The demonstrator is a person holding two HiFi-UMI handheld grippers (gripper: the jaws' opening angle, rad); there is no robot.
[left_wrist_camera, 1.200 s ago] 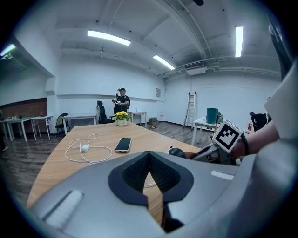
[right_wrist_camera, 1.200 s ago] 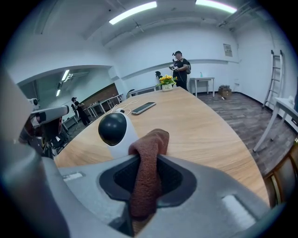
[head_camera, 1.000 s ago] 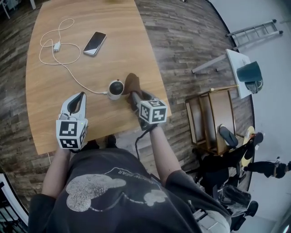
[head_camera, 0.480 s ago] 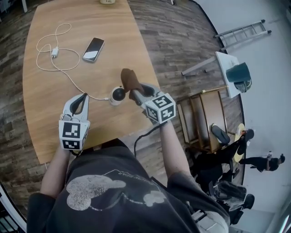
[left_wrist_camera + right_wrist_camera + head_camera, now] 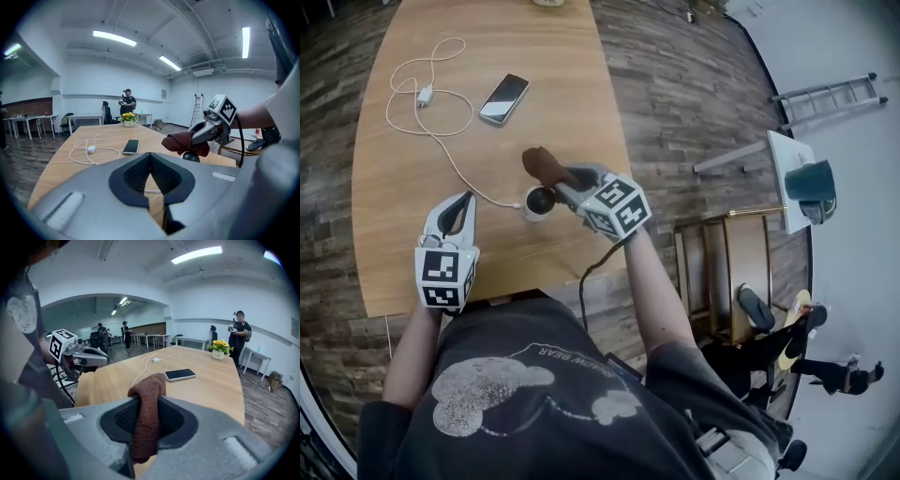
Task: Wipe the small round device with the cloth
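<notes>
A small round device [image 5: 538,202], white with a dark dome, sits near the front edge of the wooden table [image 5: 403,234], with a white cable plugged into it. My right gripper [image 5: 564,180] is shut on a brown cloth [image 5: 545,164], which hangs just above and behind the device; I cannot tell whether they touch. In the left gripper view the cloth [image 5: 184,141] covers the top of the dark dome [image 5: 191,156]. In the right gripper view the cloth [image 5: 148,412] fills the jaws and hides the device. My left gripper [image 5: 466,200] rests shut and empty to the device's left.
A phone [image 5: 504,98] lies face up farther back on the table. A white cable [image 5: 427,103] with a plug loops to its left. A flower pot [image 5: 128,119] stands at the far end. The table's right edge drops to wood flooring, with a chair [image 5: 727,272] beyond.
My right gripper has carried the cloth leftward, from beside the device's right to over its top. The left gripper has stayed put.
</notes>
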